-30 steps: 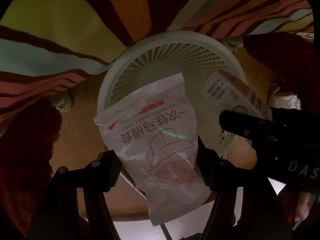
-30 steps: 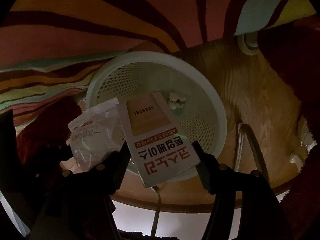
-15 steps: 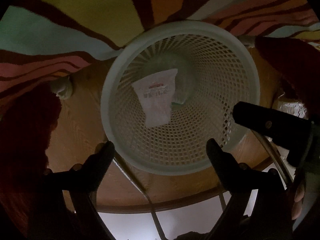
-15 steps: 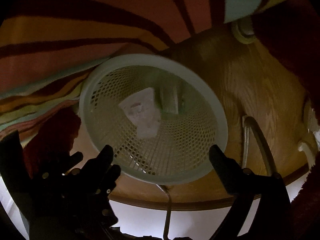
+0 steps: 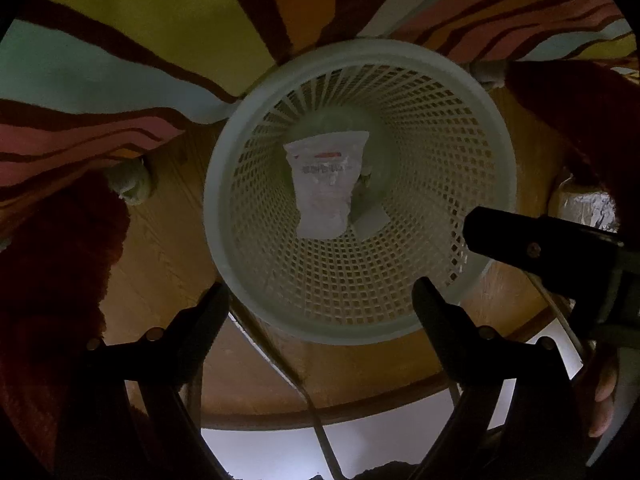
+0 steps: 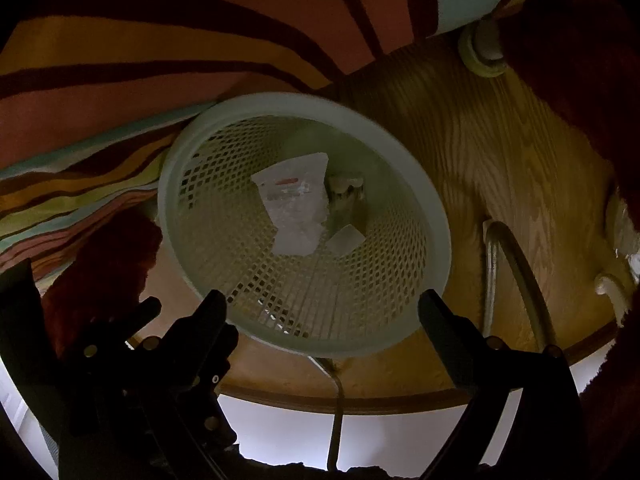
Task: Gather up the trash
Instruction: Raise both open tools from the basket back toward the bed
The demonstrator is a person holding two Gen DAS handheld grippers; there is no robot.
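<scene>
Down inside the mesh wastebasket (image 5: 460, 184) lies the clear plastic packet (image 5: 326, 184), a second flat packet (image 6: 346, 238) tucked beside it. Your left gripper (image 5: 316, 300) and right gripper (image 6: 322, 308) hang above, jaws spread wide, gripping nothing.

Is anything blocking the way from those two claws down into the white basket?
Nothing visible does. The left gripper and right gripper are both open and empty above the basket, its mouth uncovered; a plastic packet already lies inside.
</scene>
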